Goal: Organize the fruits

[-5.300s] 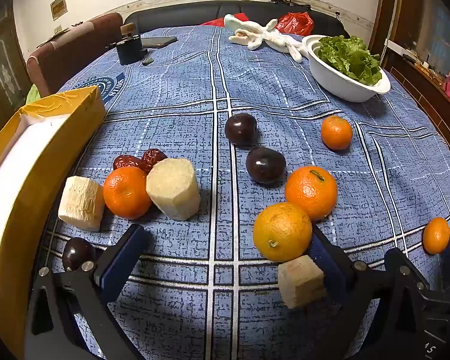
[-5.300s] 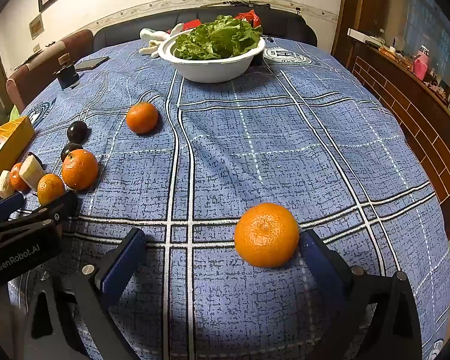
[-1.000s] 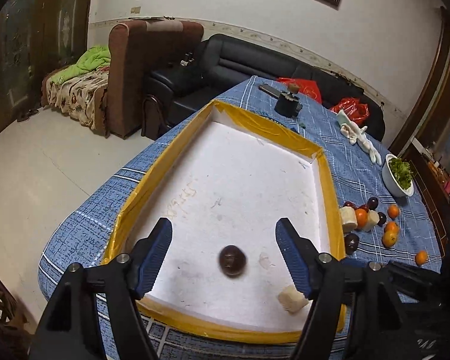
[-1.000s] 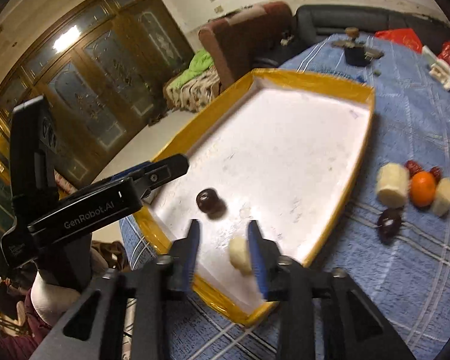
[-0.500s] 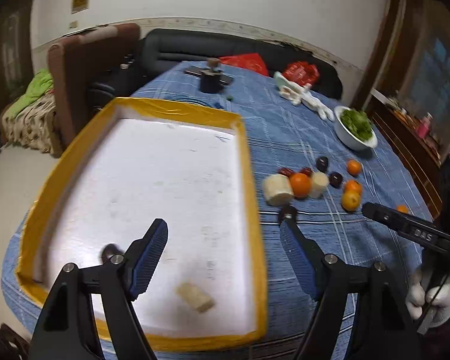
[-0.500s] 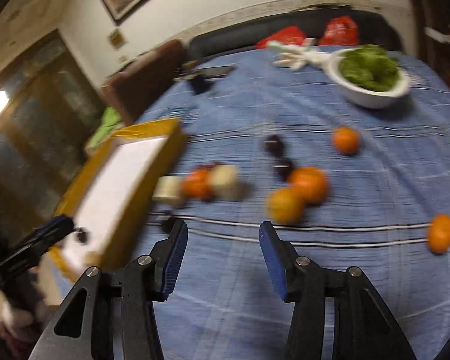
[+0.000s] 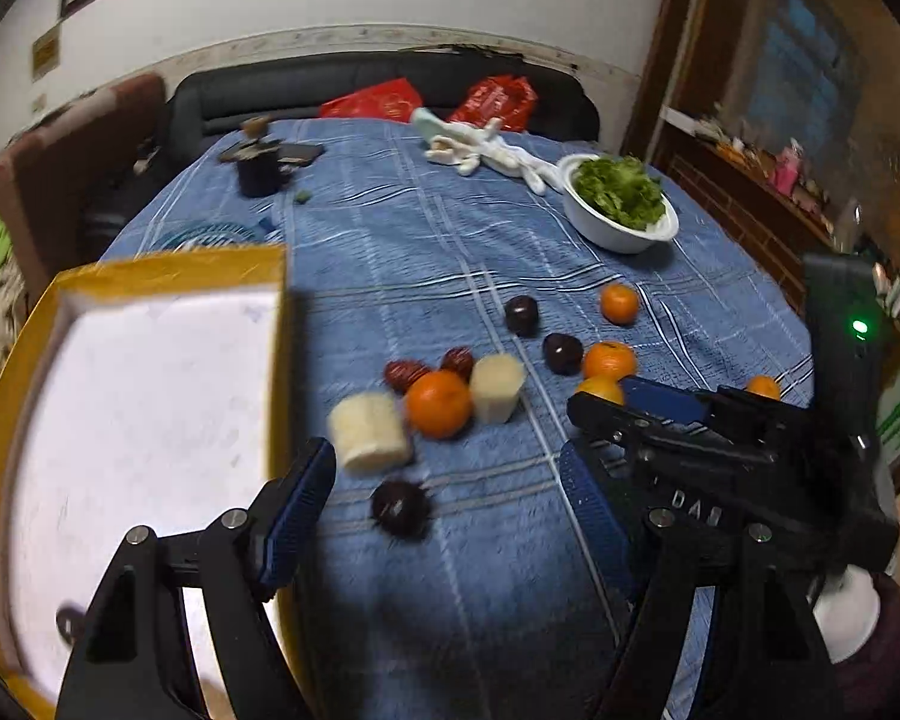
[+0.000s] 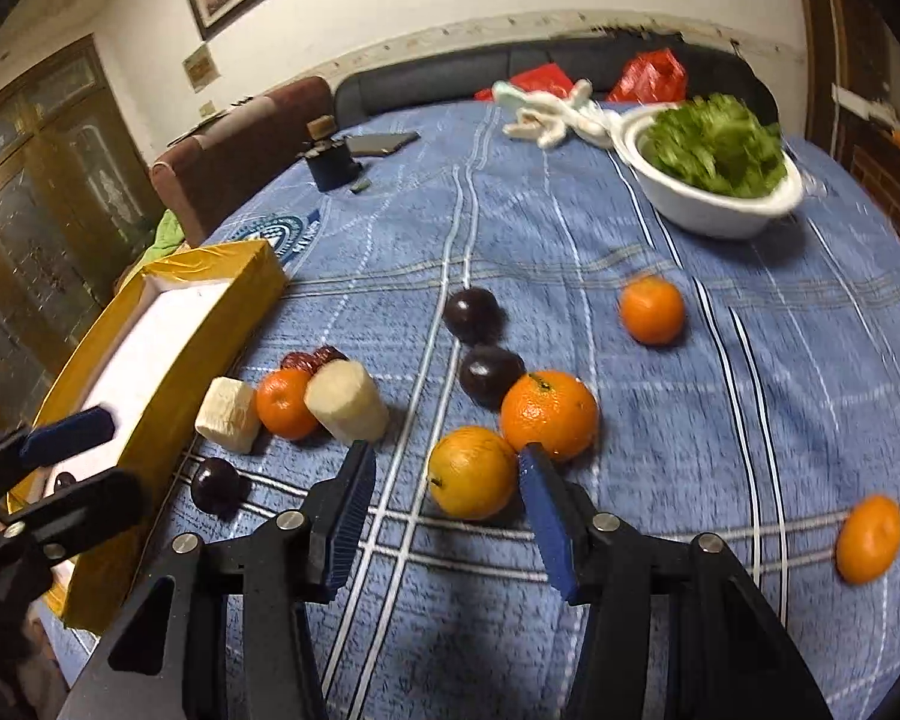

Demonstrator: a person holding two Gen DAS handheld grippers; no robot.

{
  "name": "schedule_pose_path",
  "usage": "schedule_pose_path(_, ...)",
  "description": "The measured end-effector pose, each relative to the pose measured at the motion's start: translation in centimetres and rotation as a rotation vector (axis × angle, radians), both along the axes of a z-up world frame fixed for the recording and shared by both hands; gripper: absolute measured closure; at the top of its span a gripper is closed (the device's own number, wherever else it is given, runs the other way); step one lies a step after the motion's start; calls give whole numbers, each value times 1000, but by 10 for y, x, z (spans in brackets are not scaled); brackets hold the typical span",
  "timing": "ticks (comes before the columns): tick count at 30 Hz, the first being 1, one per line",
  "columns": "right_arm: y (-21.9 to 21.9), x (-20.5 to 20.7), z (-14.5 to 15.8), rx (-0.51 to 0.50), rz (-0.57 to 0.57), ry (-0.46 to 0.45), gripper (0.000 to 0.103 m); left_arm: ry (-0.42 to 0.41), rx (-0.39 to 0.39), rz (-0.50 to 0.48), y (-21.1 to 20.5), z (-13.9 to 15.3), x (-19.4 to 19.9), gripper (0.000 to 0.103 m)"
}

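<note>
My left gripper point(image 7: 444, 510) is open low over the blue cloth, and a dark plum point(image 7: 399, 507) lies on the cloth between its fingers, touching neither. My right gripper point(image 8: 447, 510) is closing its jaws around a yellow-orange fruit point(image 8: 473, 473). The right pad is at the fruit's side and the left pad is still apart from it. A bigger orange point(image 8: 549, 414) touches that fruit from behind. The yellow-rimmed white tray point(image 7: 273, 372) stands to the left, with a dark plum point(image 7: 69, 618) in its near corner, half hidden by my finger.
Two pale cane pieces point(image 8: 348, 399), an orange point(image 8: 285, 402) and red dates point(image 7: 408, 373) cluster by the tray. Two more plums point(image 8: 473, 313) and small oranges point(image 8: 653, 307) lie further off. A white bowl of greens point(image 8: 699, 207), gloves and a dark jar stand at the back.
Both views have swung off the tray to the fruit on the cloth. The left gripper now straddles the near plum; the right has moved up to the two oranges and its jaws have narrowed.
</note>
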State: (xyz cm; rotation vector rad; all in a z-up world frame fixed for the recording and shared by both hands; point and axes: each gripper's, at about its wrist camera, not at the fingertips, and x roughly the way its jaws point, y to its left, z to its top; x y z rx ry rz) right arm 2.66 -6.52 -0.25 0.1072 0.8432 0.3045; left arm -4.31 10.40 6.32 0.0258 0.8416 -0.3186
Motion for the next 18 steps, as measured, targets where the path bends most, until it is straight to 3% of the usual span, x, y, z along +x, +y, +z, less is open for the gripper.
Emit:
schedule_pose_path(1,0,-1,1,-20,-5,-12,70,-1,13,-13,-6,-1,3,27)
schedule_pose_path(3,-4,-3,0,-7,-3,-16,72,-2,42,-50,-20,-5,12,27)
schedule_pose_path(7,-15,-1,-1,50,-16,-1,73,-3,98,-97,-39,-13,26,47)
schedule_pose_path(14,-37,-3,4,149,-59,8,73,7,184,-118,-58,-28,52,49)
schedule_pose_path(18,-40,-3,6,167,-68,10,73,23,166,-213,-67,-26,39,48)
